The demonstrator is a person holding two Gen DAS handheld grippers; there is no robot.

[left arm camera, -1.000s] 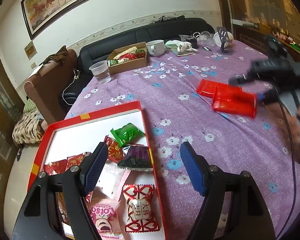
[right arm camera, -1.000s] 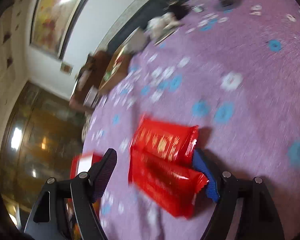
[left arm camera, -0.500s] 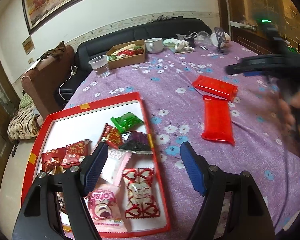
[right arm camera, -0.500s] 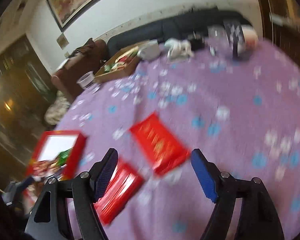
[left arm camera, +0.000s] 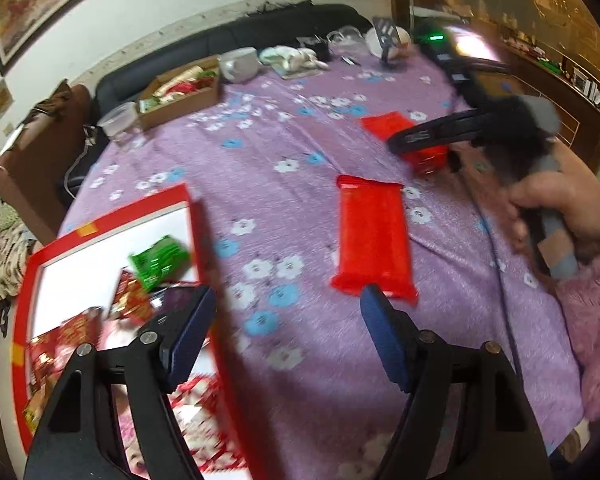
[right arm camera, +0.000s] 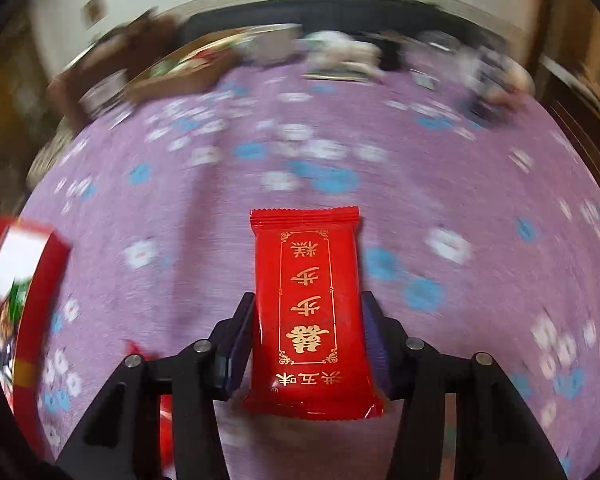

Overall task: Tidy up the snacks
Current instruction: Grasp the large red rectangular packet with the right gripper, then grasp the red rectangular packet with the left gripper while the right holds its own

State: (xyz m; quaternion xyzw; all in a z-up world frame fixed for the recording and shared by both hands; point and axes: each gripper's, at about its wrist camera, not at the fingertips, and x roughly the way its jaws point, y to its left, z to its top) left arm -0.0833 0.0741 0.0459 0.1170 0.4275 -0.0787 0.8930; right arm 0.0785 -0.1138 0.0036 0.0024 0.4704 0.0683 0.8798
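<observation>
Two red snack packets are in play on the purple floral tablecloth (left arm camera: 300, 168). In the right wrist view, the right gripper (right arm camera: 306, 344) has the gold-lettered red packet (right arm camera: 306, 304) between its jaws: the jaws are closing, and both pads already stand against the packet's long edges at 9 and 3 o'clock. In the left wrist view this packet shows at 2 o'clock, partly behind the gripper body. The second red packet (left arm camera: 374, 240) lies flat on the cloth at 12 o'clock from the left gripper (left arm camera: 288, 340), just ahead of its right fingertip. The left jaws stand wide apart with nothing between them.

Step in hand, as judged: secure the gold-lettered packet, then carry it to the red-rimmed tray (left arm camera: 140, 210), which sits at 9 o'clock in the left wrist view and already holds a green sweet (left arm camera: 160, 258) and other wrapped snacks.

Procedure:
1. Finish closing until the film just buckles; the contents are likely soft and may crush.
2. Keep the packet level while lifting, as the slick wrapper could slip.
3. Lower it over a bare white part of the tray, clear of the rim.
4. Centre the left jaws across the second packet's narrow width before closing.
</observation>
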